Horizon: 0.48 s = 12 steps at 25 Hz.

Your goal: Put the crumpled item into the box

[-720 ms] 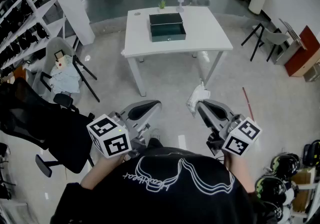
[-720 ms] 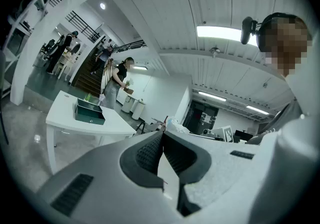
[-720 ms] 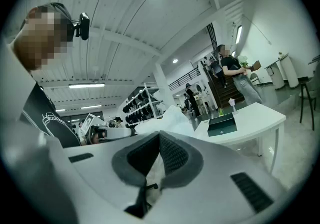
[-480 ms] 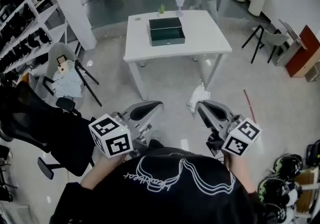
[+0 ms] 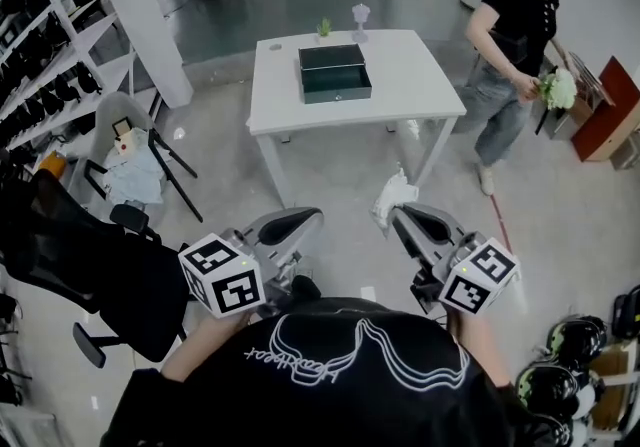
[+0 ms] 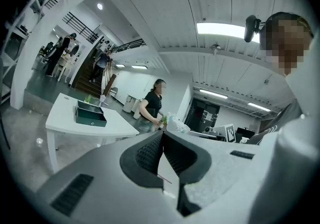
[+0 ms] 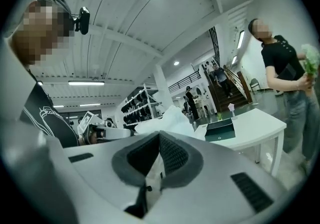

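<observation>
Jaws of the right gripper (image 5: 398, 211) clench a crumpled paper (image 5: 391, 197) above the floor (image 5: 340, 167), well short of the box (image 5: 335, 72) on the white surface (image 5: 410, 85). Left gripper (image 5: 312, 216) jaws are pressed together, empty. A person (image 5: 510, 55) stands beside the surface.

Bench (image 5: 420, 85): white rectangular top on white legs, standing on the floor.
Box (image 5: 335, 72): dark green, on the bench top, centred toward the far edge.
Small plant (image 5: 324, 30): at the far edge, behind the box.
Pale stemmed vessel (image 5: 360, 13): at the far edge, right of the plant.
Floor (image 5: 330, 175): grey, speckled.
</observation>
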Available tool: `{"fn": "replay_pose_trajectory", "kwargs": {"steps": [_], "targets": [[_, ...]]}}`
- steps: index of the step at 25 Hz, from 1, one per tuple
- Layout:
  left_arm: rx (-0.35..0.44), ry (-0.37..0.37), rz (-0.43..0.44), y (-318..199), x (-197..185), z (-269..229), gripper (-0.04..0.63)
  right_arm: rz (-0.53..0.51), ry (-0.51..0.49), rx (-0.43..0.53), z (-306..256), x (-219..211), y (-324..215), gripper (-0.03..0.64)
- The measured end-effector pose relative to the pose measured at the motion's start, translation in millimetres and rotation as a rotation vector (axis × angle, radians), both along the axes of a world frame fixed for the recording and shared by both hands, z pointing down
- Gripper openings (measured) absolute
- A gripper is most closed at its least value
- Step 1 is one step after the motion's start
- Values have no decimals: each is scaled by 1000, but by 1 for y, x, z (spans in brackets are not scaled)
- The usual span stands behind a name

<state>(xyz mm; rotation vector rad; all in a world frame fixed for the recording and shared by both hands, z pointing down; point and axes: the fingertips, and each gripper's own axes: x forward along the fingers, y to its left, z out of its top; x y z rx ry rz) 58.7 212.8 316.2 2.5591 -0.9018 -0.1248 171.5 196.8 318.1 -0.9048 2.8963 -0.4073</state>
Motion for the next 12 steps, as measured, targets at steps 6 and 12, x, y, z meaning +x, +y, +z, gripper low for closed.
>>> {"fn": "replay_pose_trajectory", "kwargs": {"steps": [6,12], "targets": [[-12,11,-4,-23,-6,9,5,7,1,-16,9,-5,-20,5],[-39,17,15,-65,-18,17,5,23,3,-51,18,-16,-61,5]]}}
